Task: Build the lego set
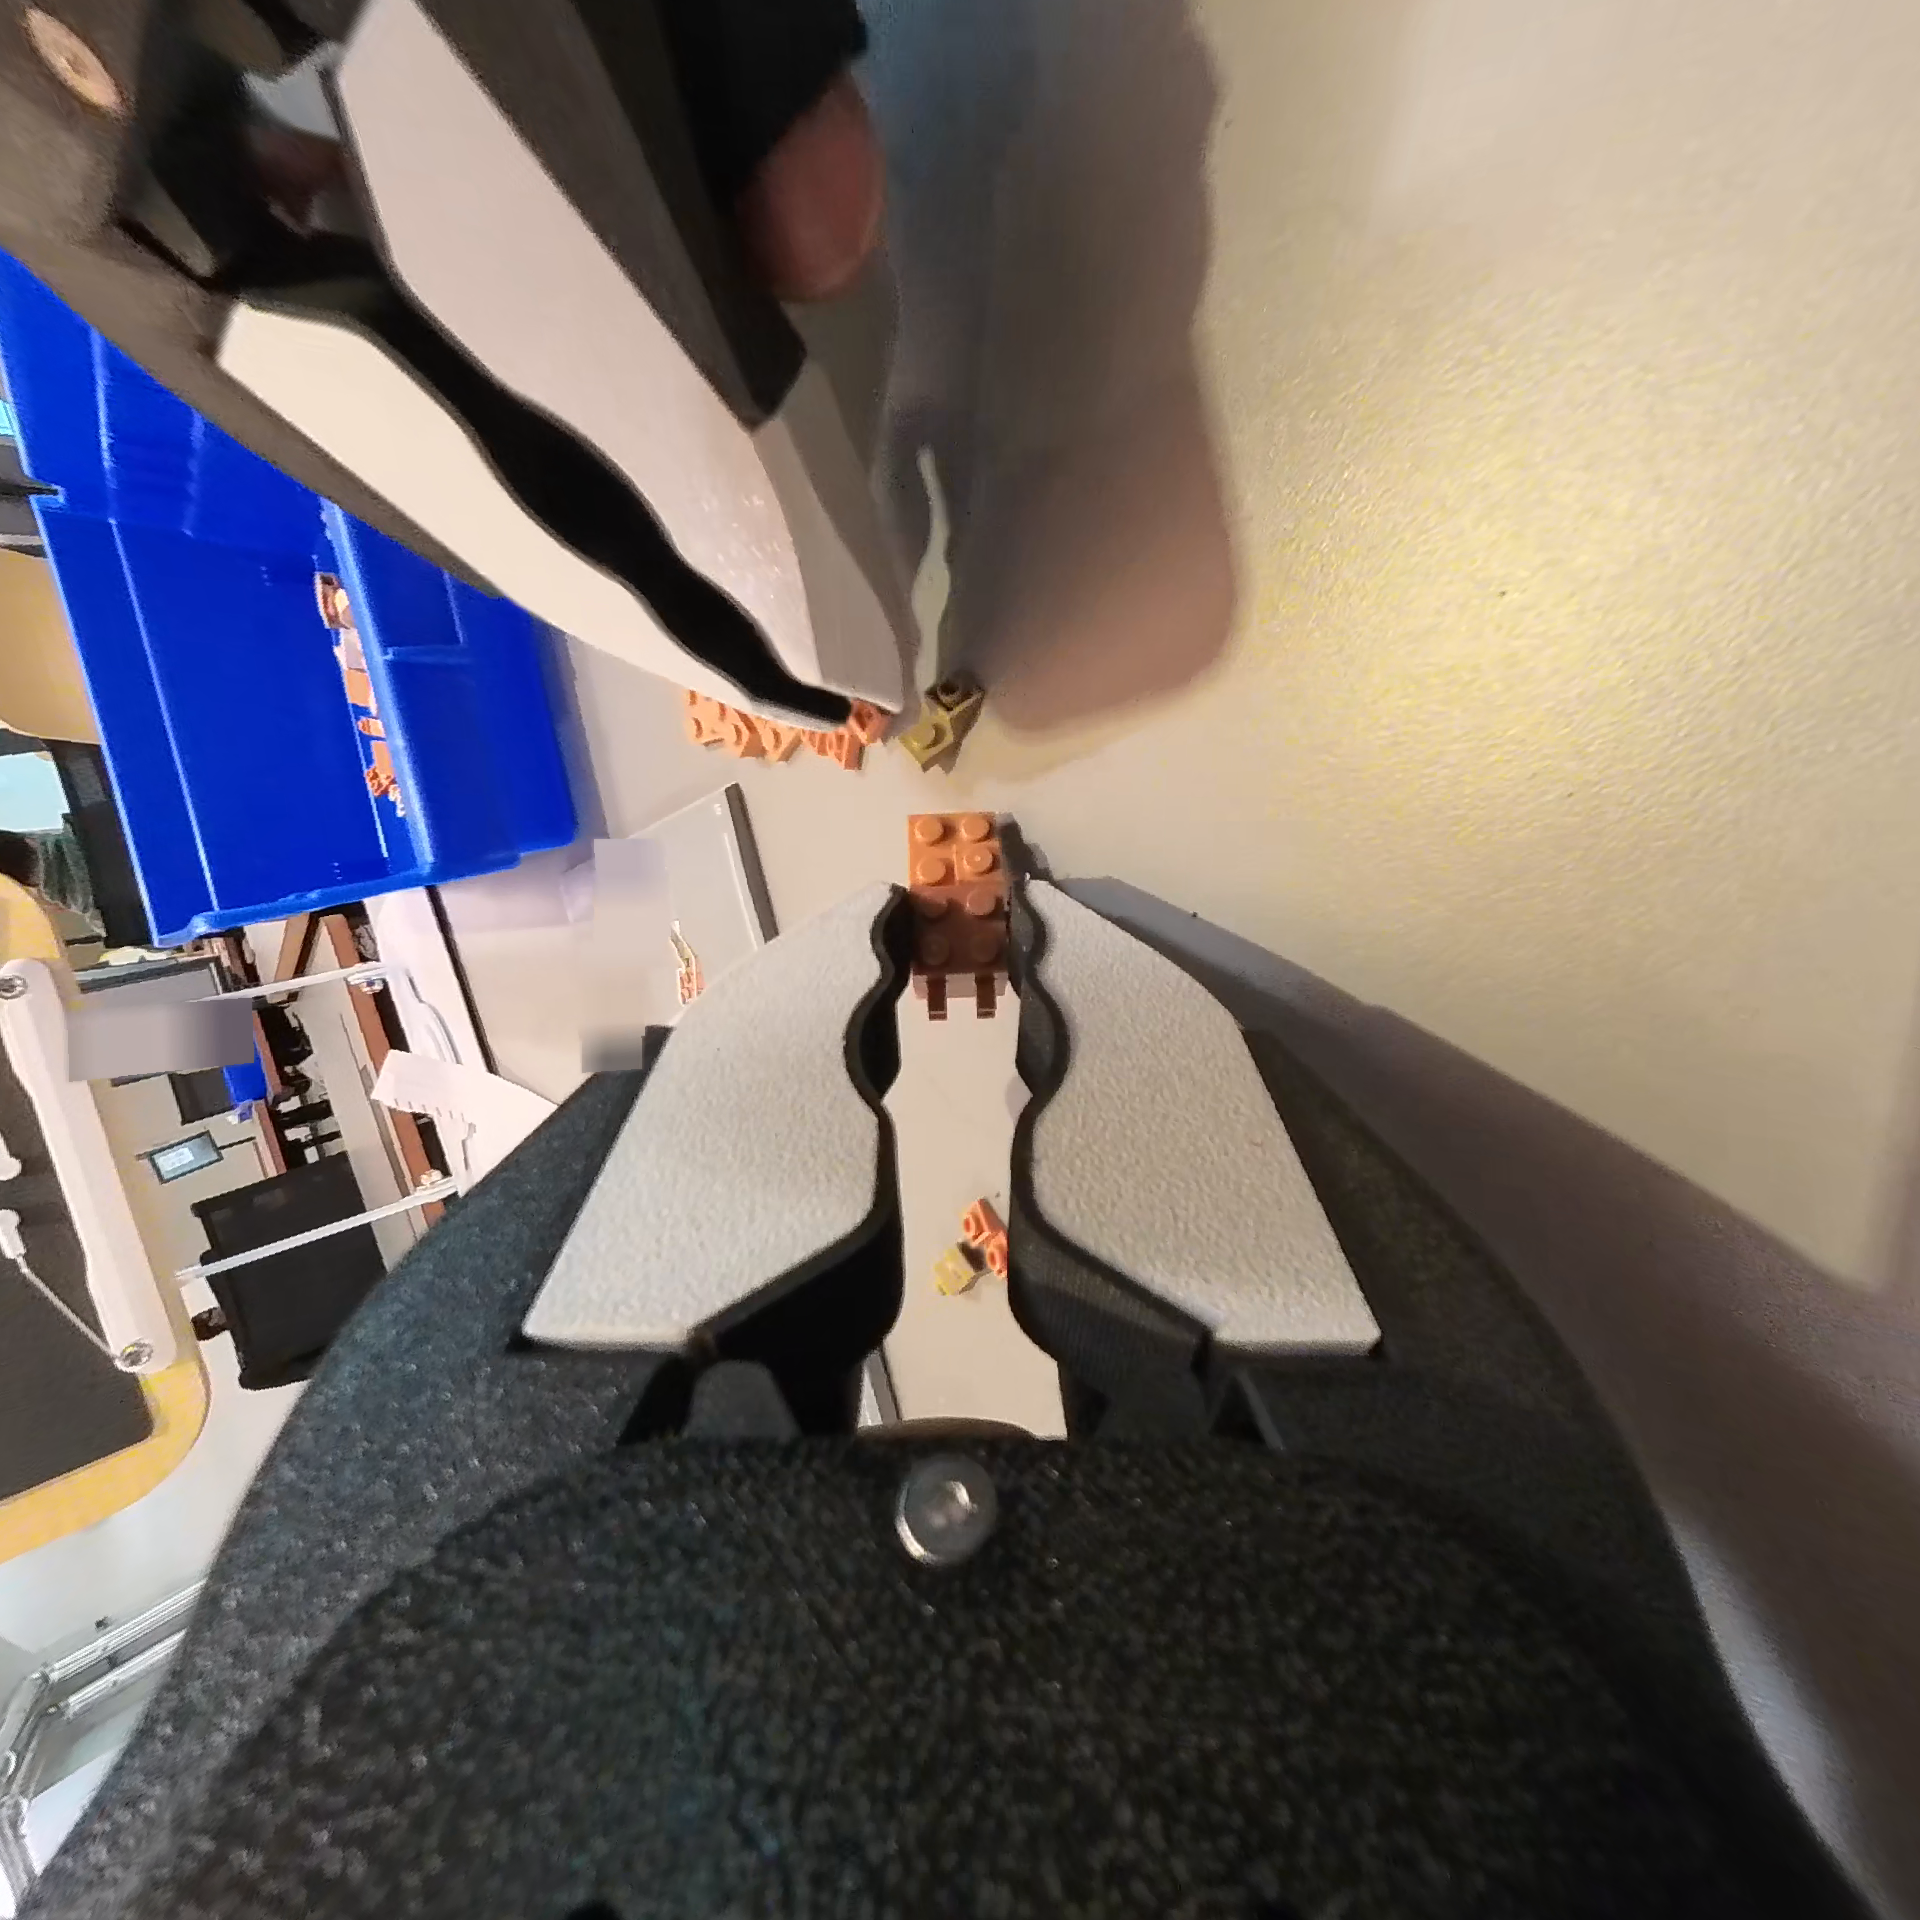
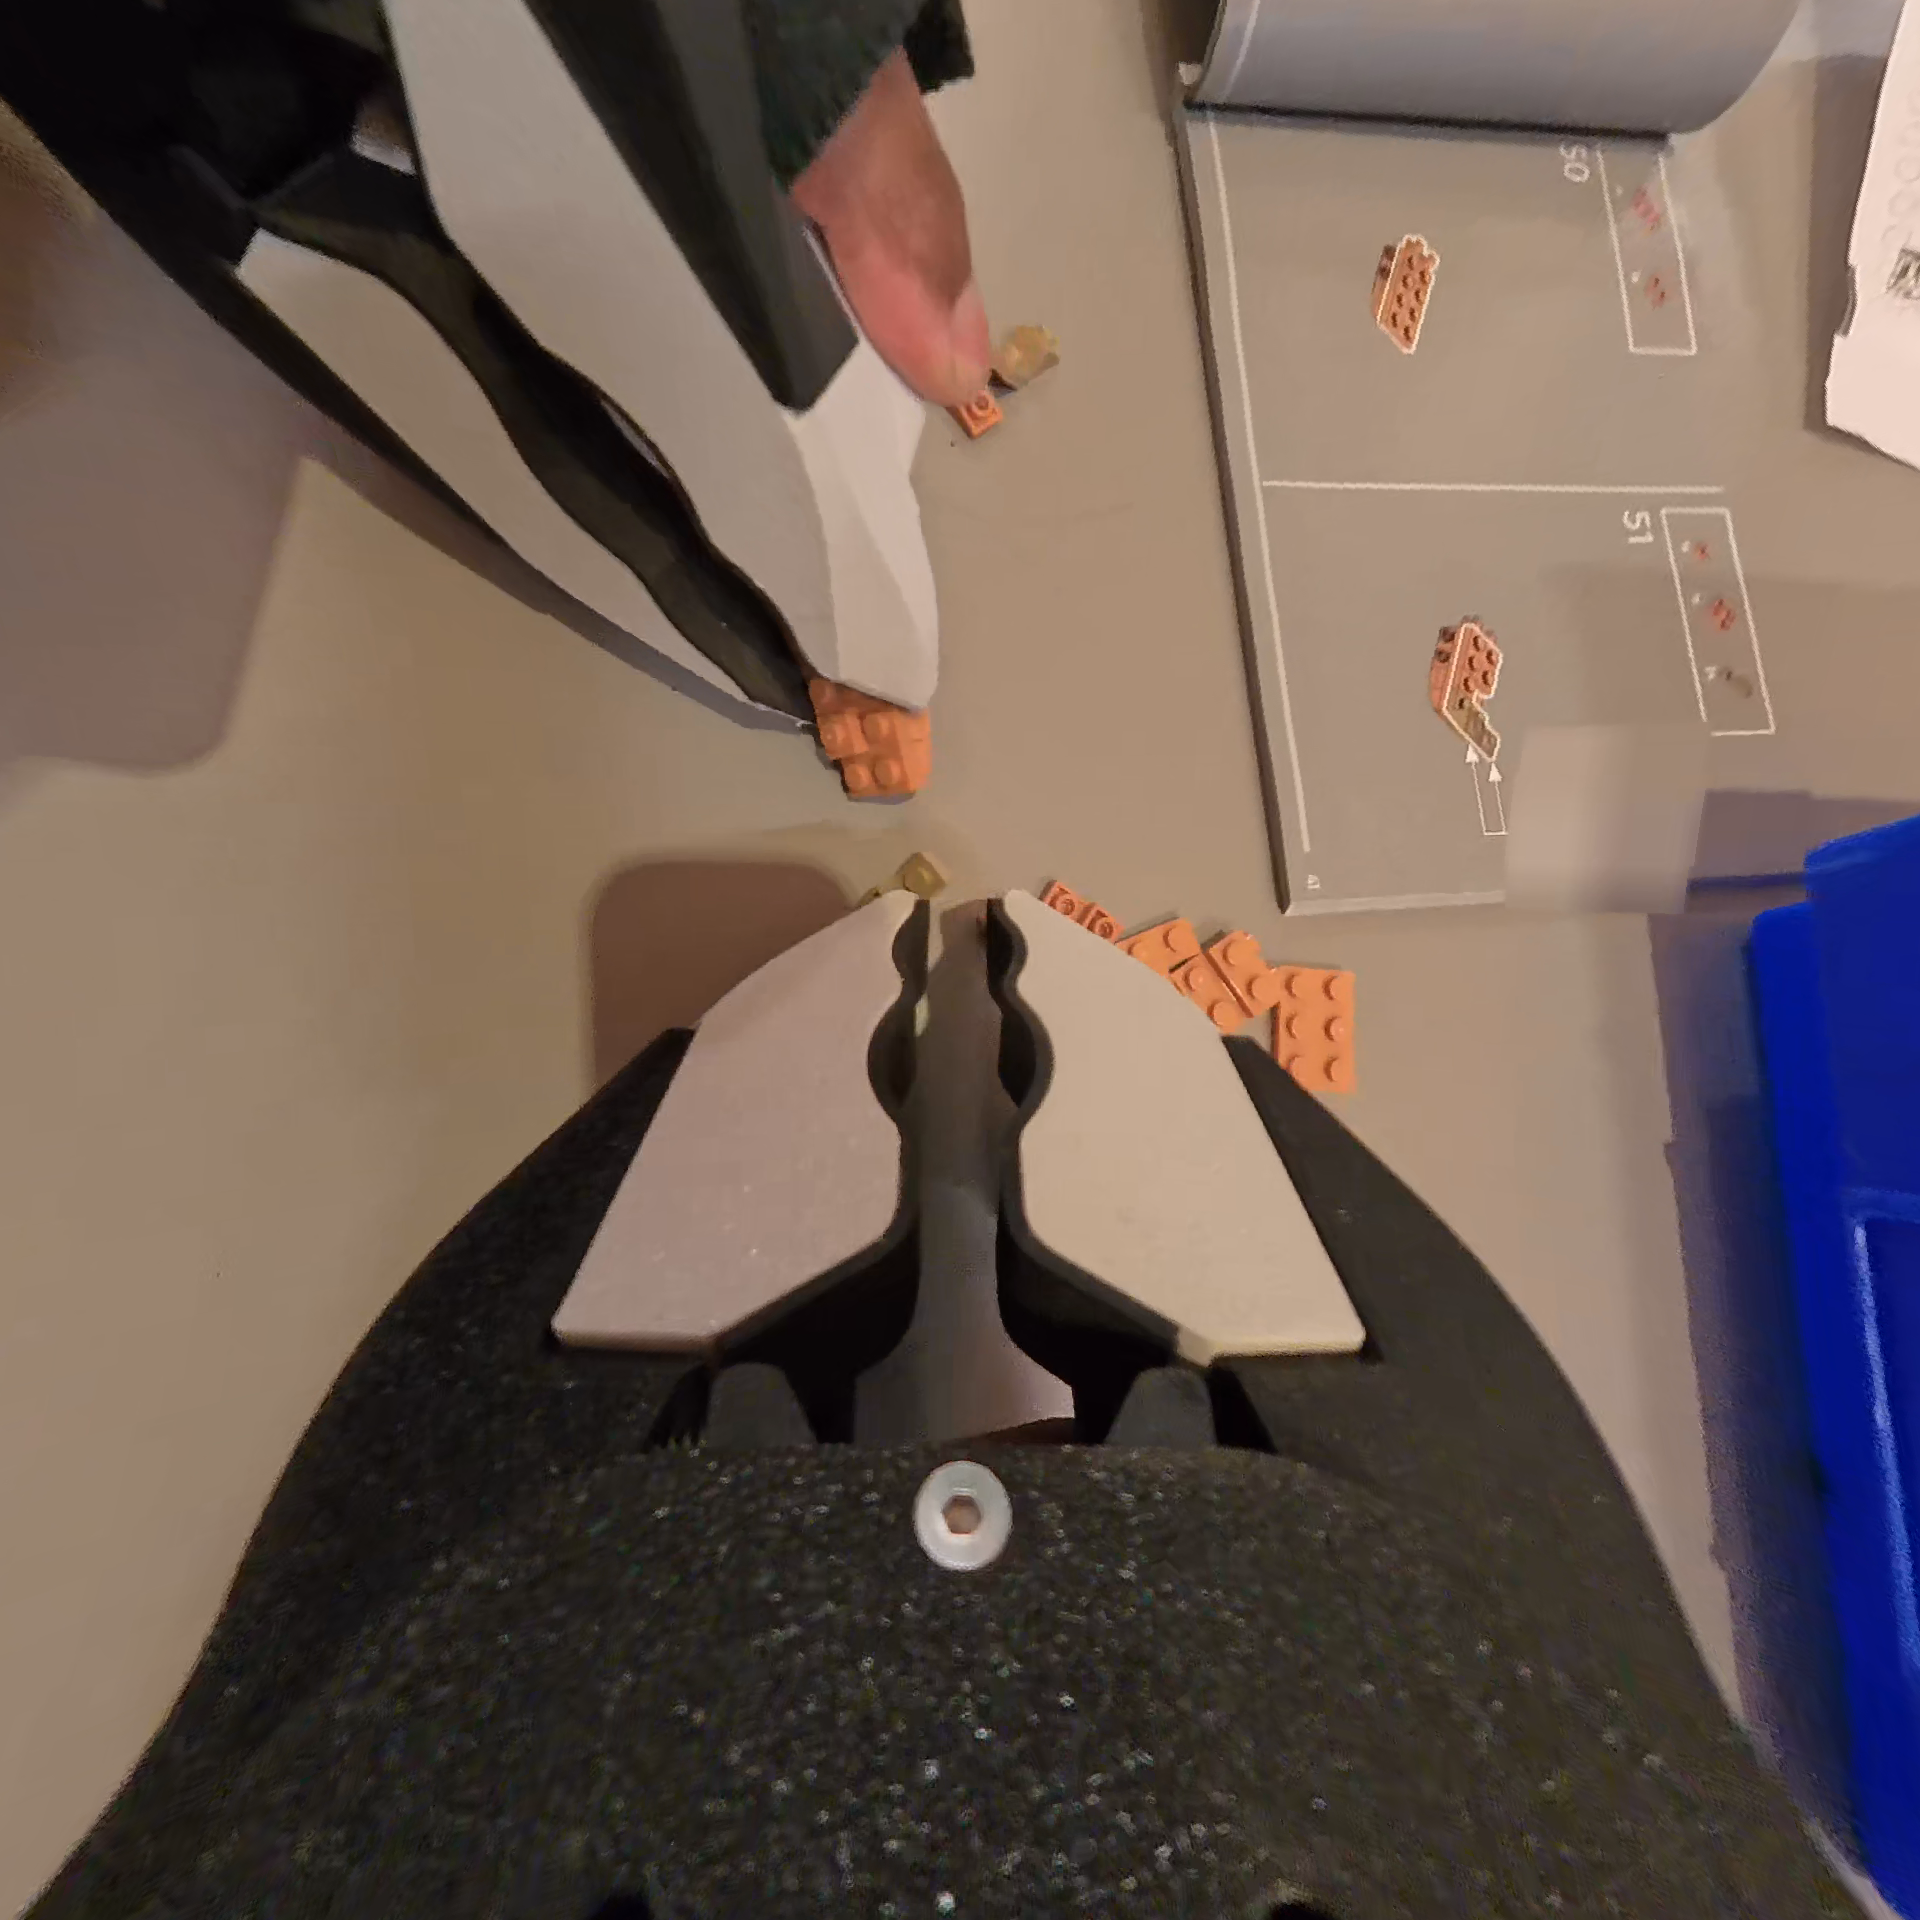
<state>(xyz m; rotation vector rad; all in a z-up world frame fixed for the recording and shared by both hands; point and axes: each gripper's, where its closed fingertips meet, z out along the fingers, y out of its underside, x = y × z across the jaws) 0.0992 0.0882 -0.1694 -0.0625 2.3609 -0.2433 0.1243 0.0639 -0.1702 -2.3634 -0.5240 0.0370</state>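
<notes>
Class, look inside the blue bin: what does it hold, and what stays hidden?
Inside the blue bin lie a few orange bricks against a divider. Most of its floor is hidden by its walls and the right tool.

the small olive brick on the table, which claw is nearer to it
Right. The right claw has the olive brick just off its fingertips; the left claw, gripping an orange brick assembly, sits farther away.

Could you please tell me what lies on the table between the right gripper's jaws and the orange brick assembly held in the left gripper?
Only a small tan piece, seen in the right wrist view.
</notes>
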